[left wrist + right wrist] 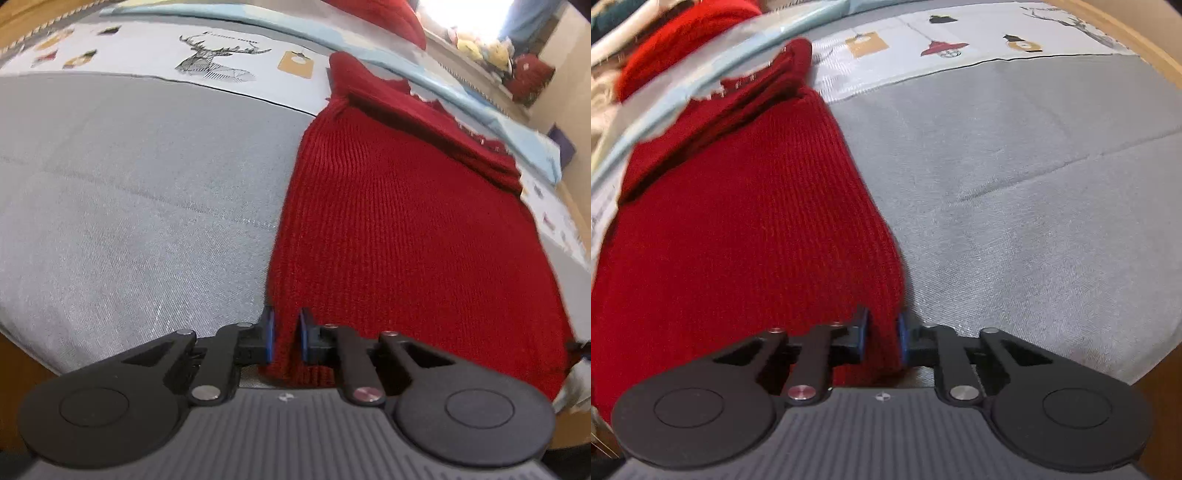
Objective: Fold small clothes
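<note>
Step in hand looks like the grip before a fold: the red knit sweater [406,229] lies flat on the grey cloth [129,221] of the bench, w/ the left gripper [286,338] jaws pinched narrow on its near-left hem corner and the right gripper [882,339] jaws likewise nipped on the near-right corner. Next move prob. needs both corners lifted together and carried evenly toward the collar, no sag. Only the left view shows the deer print [218,59]; only the right view shows the red hat print [942,48].
</note>
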`<state>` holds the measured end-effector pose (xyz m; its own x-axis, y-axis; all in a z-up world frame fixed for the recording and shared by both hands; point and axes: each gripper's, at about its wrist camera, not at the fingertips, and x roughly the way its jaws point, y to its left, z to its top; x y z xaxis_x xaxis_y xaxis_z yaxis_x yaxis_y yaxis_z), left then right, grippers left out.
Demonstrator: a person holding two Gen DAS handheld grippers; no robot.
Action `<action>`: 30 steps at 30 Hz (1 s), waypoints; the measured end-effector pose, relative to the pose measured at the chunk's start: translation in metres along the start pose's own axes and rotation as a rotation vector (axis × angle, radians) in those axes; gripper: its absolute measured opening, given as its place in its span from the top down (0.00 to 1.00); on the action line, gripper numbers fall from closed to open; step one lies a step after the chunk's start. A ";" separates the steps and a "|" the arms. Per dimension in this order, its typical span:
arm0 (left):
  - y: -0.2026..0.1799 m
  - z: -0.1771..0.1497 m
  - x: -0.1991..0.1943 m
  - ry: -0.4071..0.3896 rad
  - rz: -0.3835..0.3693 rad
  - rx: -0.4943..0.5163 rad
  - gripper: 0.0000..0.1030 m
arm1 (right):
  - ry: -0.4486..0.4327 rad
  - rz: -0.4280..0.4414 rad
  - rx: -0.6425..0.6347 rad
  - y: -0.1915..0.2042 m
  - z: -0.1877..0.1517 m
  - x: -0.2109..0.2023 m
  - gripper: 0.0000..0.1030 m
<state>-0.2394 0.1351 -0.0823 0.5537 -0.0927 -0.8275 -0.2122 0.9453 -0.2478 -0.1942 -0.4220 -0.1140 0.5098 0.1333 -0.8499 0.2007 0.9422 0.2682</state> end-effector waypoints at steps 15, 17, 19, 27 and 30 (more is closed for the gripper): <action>-0.020 0.009 -0.019 -0.026 -0.024 0.057 0.90 | -0.061 0.045 -0.049 0.006 0.001 -0.017 0.91; -0.027 0.017 -0.041 -0.068 -0.073 0.075 0.91 | -0.124 0.123 -0.047 0.008 0.005 -0.038 0.92; -0.032 0.024 -0.063 -0.112 -0.128 0.088 0.91 | -0.197 0.216 -0.042 0.009 0.008 -0.064 0.92; -0.036 0.019 -0.156 -0.251 -0.288 0.137 0.94 | -0.406 0.414 0.009 -0.005 -0.002 -0.155 0.94; -0.024 0.010 -0.195 -0.279 -0.354 0.092 0.95 | -0.448 0.449 0.032 -0.019 -0.015 -0.186 0.94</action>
<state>-0.3338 0.1339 0.0901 0.7774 -0.3393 -0.5296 0.0949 0.8956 -0.4345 -0.3055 -0.4602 0.0323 0.8493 0.3653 -0.3810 -0.0928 0.8140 0.5734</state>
